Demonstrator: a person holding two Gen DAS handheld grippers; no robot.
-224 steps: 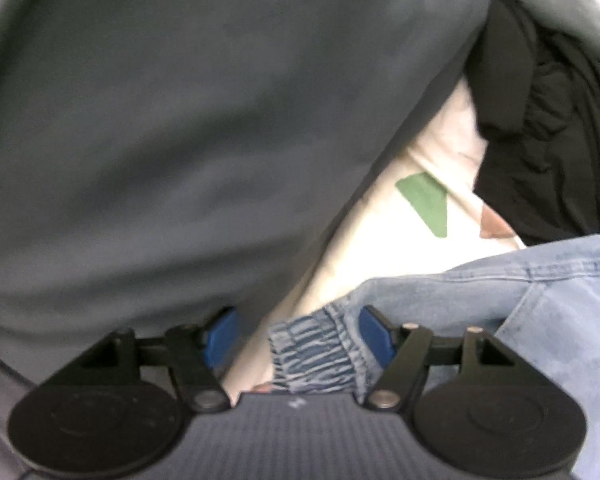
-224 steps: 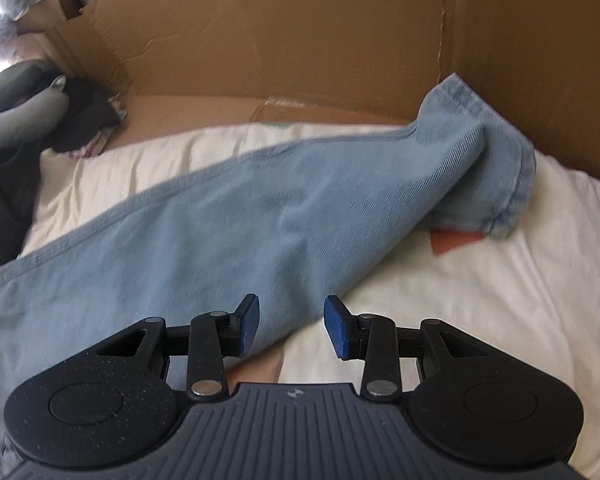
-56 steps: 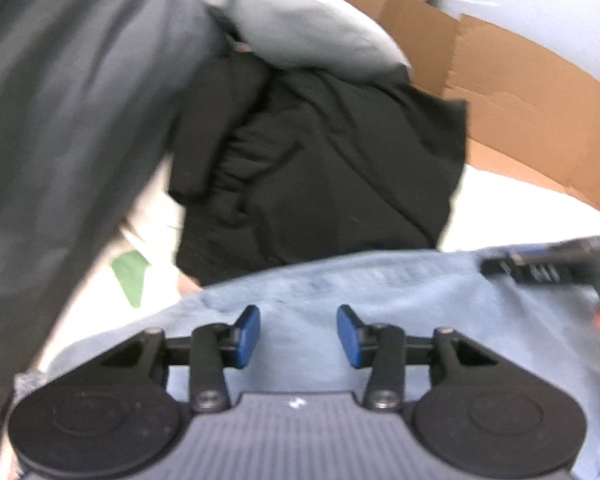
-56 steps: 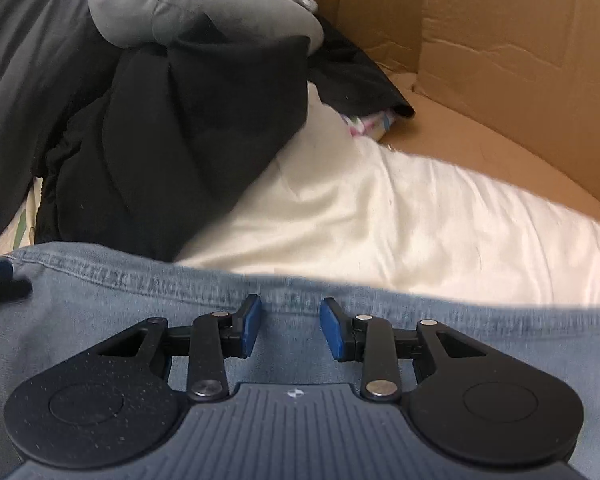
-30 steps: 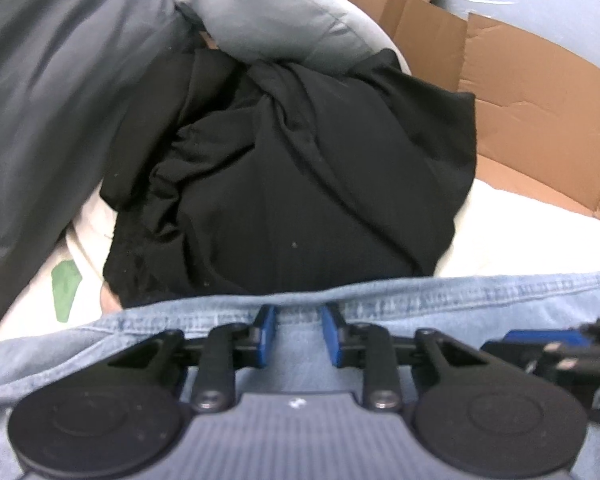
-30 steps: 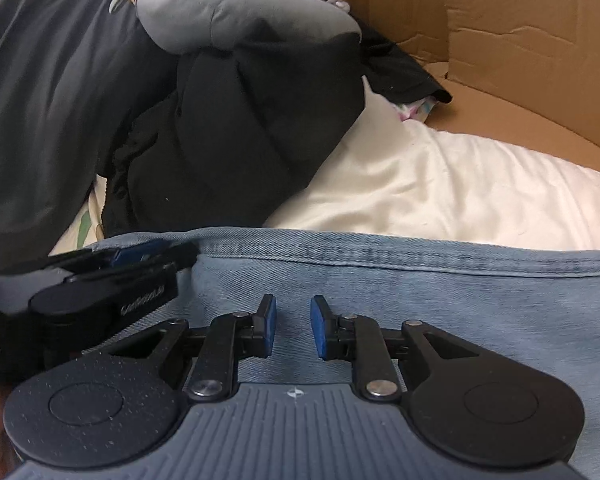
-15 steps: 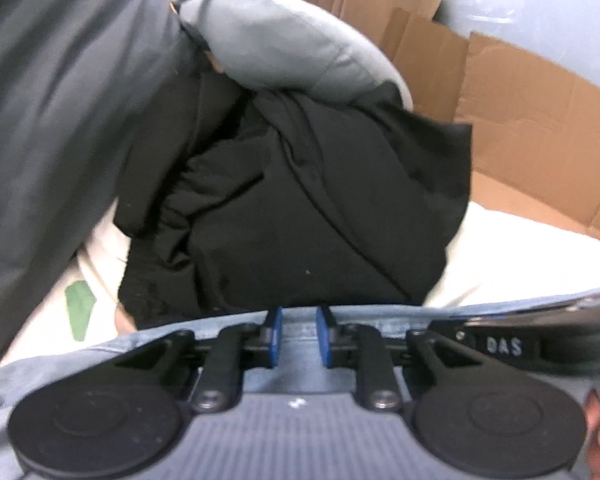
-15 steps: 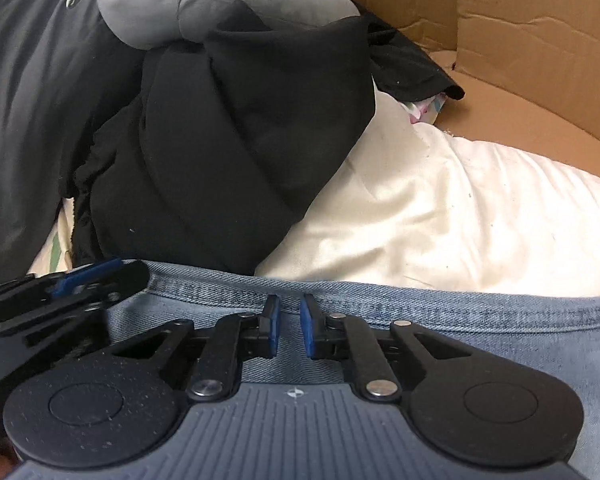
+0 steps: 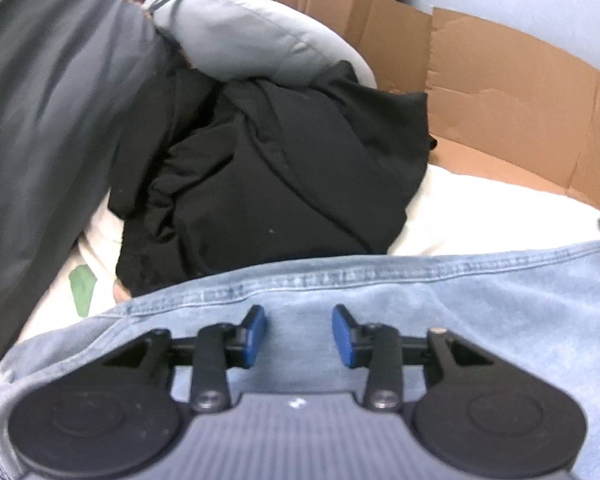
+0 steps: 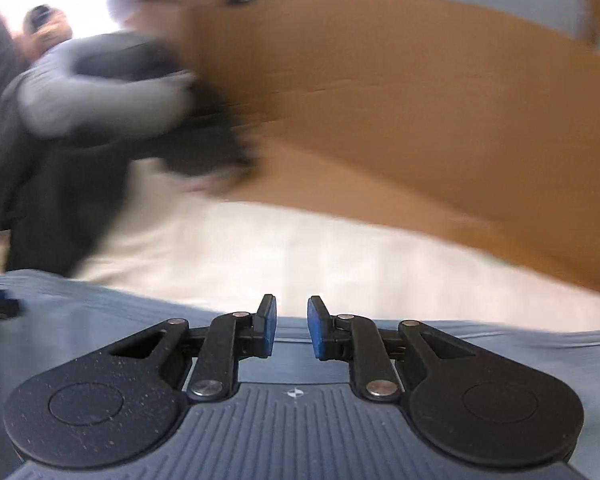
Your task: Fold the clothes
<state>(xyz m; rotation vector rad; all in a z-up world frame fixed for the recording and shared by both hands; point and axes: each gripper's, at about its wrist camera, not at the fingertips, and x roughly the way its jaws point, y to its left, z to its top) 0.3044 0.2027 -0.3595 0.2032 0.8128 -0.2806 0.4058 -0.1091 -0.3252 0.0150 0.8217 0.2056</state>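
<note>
Your left gripper (image 9: 299, 335), lower centre, jaws just parted over jeans (image 9: 480, 300), gripping nothing; right gripper (image 10: 292, 330) likewise, slightly apart.

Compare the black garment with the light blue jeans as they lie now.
The black garment lies bunched in deep folds; the light blue jeans lie spread nearly flat. The black garment sits farther back, partly under a grey cushion; the jeans lie nearest, under the left gripper. The jeans show a stitched seam along their edge; the black garment shows none. Both rest on the cream bedding.
</note>
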